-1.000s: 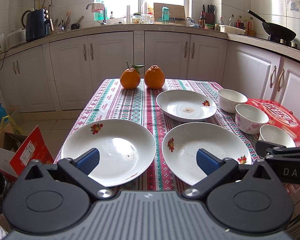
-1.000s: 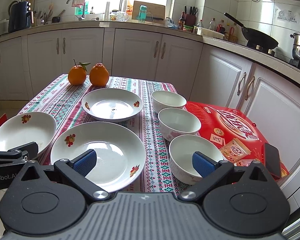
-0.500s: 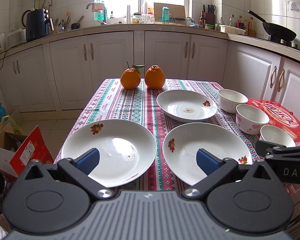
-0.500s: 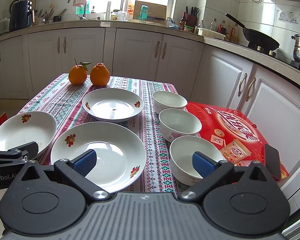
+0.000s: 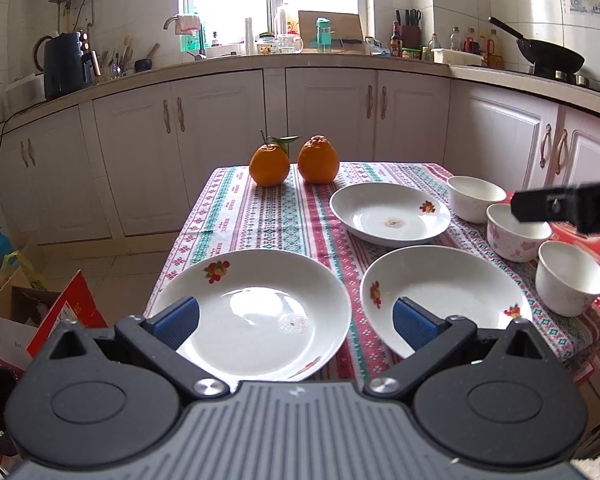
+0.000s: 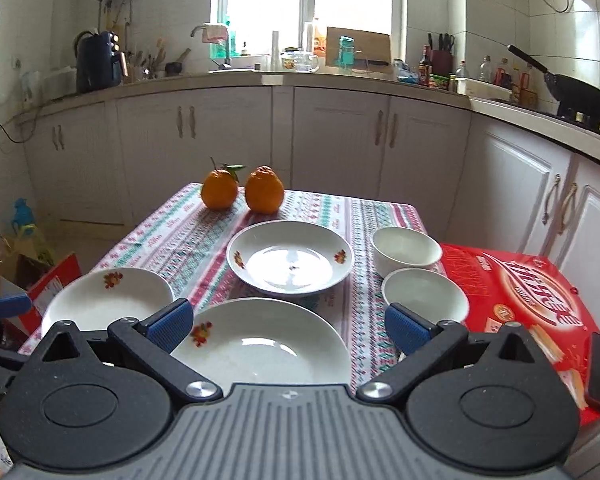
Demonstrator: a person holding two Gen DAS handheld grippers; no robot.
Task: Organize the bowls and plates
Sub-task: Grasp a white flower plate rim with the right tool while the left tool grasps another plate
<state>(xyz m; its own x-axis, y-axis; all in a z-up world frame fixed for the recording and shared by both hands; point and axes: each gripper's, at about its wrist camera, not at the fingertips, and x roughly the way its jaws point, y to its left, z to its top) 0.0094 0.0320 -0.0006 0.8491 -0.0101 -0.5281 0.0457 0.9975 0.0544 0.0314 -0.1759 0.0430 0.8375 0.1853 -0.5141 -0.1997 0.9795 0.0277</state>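
Holding both claws wide open and empty: my left claw (image 5: 294, 322) above one plate (image 5: 252, 312), right claw (image 6: 286, 326) above another plate (image 6: 260, 344).

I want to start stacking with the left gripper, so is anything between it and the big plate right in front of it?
Nothing visible blocks it. The left gripper is open, and the near-left plate lies bare on the tablecloth directly ahead. The neighbouring plate sits apart to the right.
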